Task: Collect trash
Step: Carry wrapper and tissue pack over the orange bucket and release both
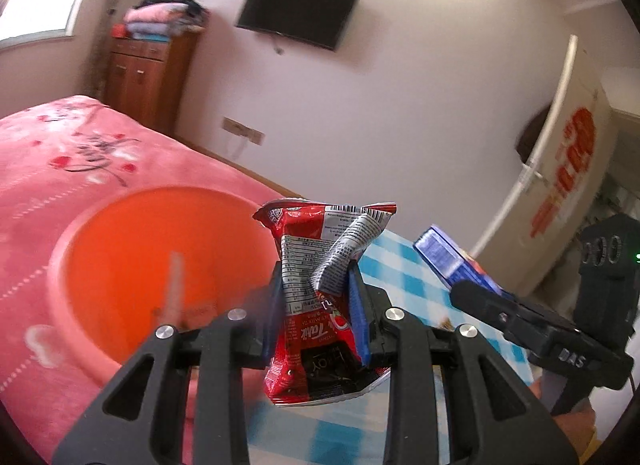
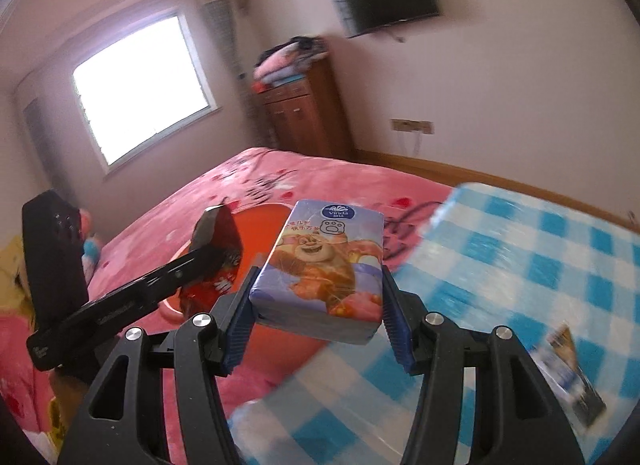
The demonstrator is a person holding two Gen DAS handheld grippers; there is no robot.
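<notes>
The left gripper (image 1: pixel 316 305) is closed down narrow on a crumpled red foil snack wrapper (image 1: pixel 320 297), its blue-padded fingers (image 1: pixel 357 317) pinching the wrapper at the waist so the torn top flares above them and the bottom bulges below. It holds the wrapper in the air just beside the rim of a round orange plastic basin (image 1: pixel 132 261), which sits on a bed covered in a pink floral blanket (image 1: pixel 60 169), near that bed's edge where it meets a table under a blue-and-white checked cloth (image 1: pixel 404 265). The right gripper (image 2: pixel 318 301) is set at a middling width, clamped on the two sides of a small soft pack of tissues with a cartoon bear printed on it (image 2: pixel 320 265), lifted clear of the checked cloth and hanging over the cloth's edge nearest the bed, with the orange basin showing behind it. One more small printed wrapper (image 2: pixel 568 377), blurred, lies flat on the checked cloth toward its right side. On the far wall hang a dark flat television (image 1: pixel 298 11) and, to its left, a brown wooden cabinet (image 1: pixel 150 73) with folded bedding piled on top.
</notes>
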